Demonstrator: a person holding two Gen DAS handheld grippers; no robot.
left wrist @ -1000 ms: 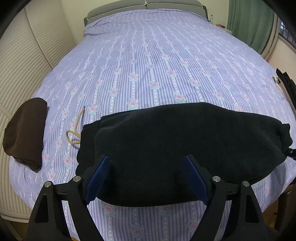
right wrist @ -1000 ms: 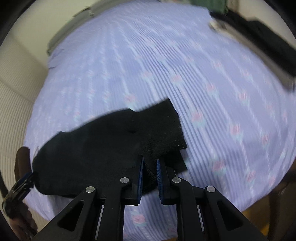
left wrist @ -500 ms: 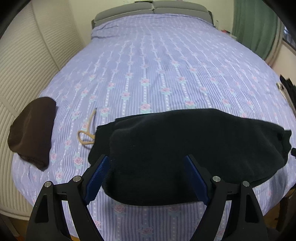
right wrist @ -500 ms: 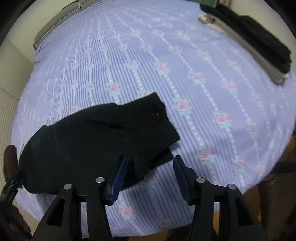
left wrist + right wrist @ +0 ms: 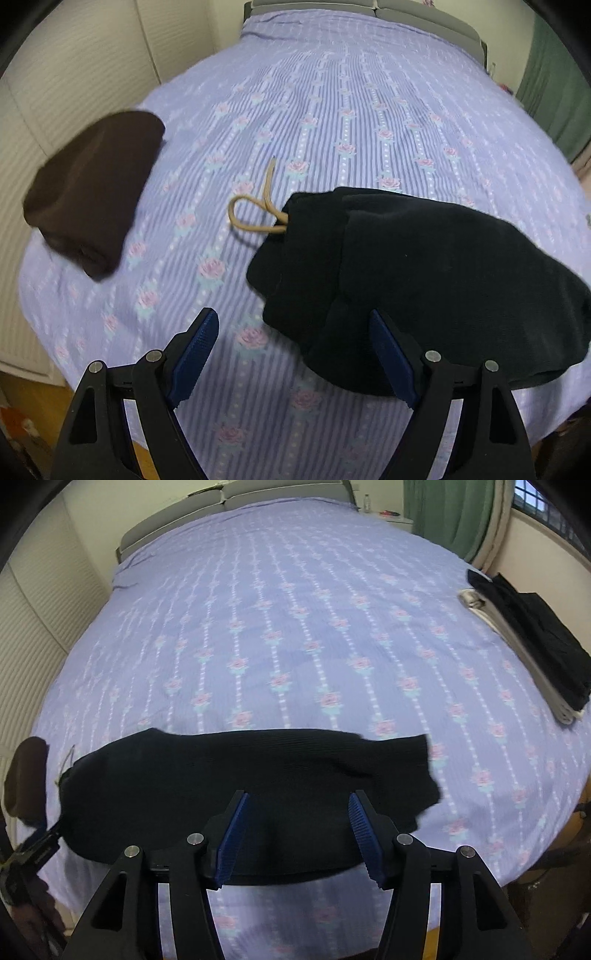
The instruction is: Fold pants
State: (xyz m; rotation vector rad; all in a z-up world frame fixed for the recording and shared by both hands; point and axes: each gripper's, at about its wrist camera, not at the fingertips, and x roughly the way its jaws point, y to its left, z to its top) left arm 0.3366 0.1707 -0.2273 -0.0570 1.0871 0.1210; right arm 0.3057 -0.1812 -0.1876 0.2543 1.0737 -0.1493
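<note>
My left claw (image 5: 291, 354) hangs wide open over the near edge of the lavender striped bedsheet with pink roses (image 5: 332, 122), gripping nothing; its right blue pad stands at the near edge of the black knitted pants (image 5: 443, 273), its left pad over bare sheet. My right claw (image 5: 295, 834) has just been opening and now stands about half apart, empty, with the pants (image 5: 240, 771) lying below and beyond it, not pinched. The pants lie folded into a long band along the near side of the bed, a tan drawstring loop (image 5: 255, 214) spilling from the waist end. A folded brown garment (image 5: 92, 188) sits well apart at the left edge, a stack of black and grey folded clothes (image 5: 532, 646) at the right.
</note>
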